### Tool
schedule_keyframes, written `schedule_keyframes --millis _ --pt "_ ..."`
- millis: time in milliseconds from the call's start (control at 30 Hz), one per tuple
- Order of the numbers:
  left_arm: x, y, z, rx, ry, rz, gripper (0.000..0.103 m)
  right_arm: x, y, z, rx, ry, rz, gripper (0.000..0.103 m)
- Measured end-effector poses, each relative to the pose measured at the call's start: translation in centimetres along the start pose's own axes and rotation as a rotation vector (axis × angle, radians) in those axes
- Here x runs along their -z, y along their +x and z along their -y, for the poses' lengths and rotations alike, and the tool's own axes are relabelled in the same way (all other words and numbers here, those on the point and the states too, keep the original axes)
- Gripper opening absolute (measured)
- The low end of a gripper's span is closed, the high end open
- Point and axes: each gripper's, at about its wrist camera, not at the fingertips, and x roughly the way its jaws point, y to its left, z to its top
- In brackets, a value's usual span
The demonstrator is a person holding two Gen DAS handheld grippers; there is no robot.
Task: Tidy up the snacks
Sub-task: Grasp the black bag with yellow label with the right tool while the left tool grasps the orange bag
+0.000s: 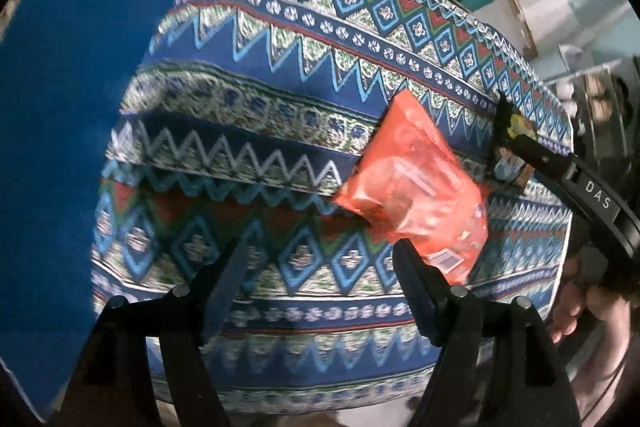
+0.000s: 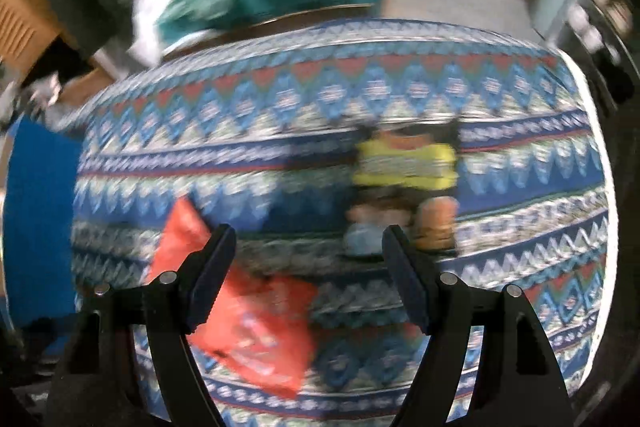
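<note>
The left gripper (image 1: 320, 259) hangs with jaws wide and empty over the patterned cloth surface (image 1: 280, 99), the orange snack packet (image 1: 416, 195) lying flat just at its one o'clock, free to be picked. The right gripper (image 2: 308, 247) is likewise spread and holding nothing; the yellow snack packet (image 2: 404, 179) lies at its one o'clock, probably its target, though blur hides detail.

Orange packet (image 2: 256, 327) and yellow packet (image 2: 406, 163) lie apart on patterned cloth (image 2: 520, 155).
</note>
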Motion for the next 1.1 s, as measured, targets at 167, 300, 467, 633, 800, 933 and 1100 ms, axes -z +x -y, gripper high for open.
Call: schedule_keyframes --millis 167,300,467,633,800,933,1100 --pt "0.0 0.6 0.7 0.002 -0.042 0.006 0.076 -0.3 0.0 3.2 0.001 0.084 -0.006 0.075" --pt "0.0 1.1 0.8 0.009 -0.094 -0.002 0.080 -0.3 1.4 3.9 0.023 0.087 -0.009 0.075" --pt "0.3 2.0 1.0 0.022 -0.148 -0.023 0.080 -0.7 2.6 3.4 0.070 0.076 0.005 0.075" --pt "0.2 2.9 1.5 0.042 -0.197 -0.044 0.080 1.4 2.9 3.6 0.094 0.111 -0.006 0.075" --pt "-0.2 3.7 1.9 0.051 -0.227 -0.049 0.081 2.1 4.4 3.4 0.101 0.071 -0.064 0.075" --pt "-0.7 3.9 2.4 0.059 -0.224 -0.039 0.084 2.9 4.2 2.6 0.091 -0.024 -0.071 0.071" --pt "-1.4 4.0 2.6 0.068 -0.215 -0.032 0.085 4.3 4.7 -0.2 0.058 -0.154 -0.101 0.067"
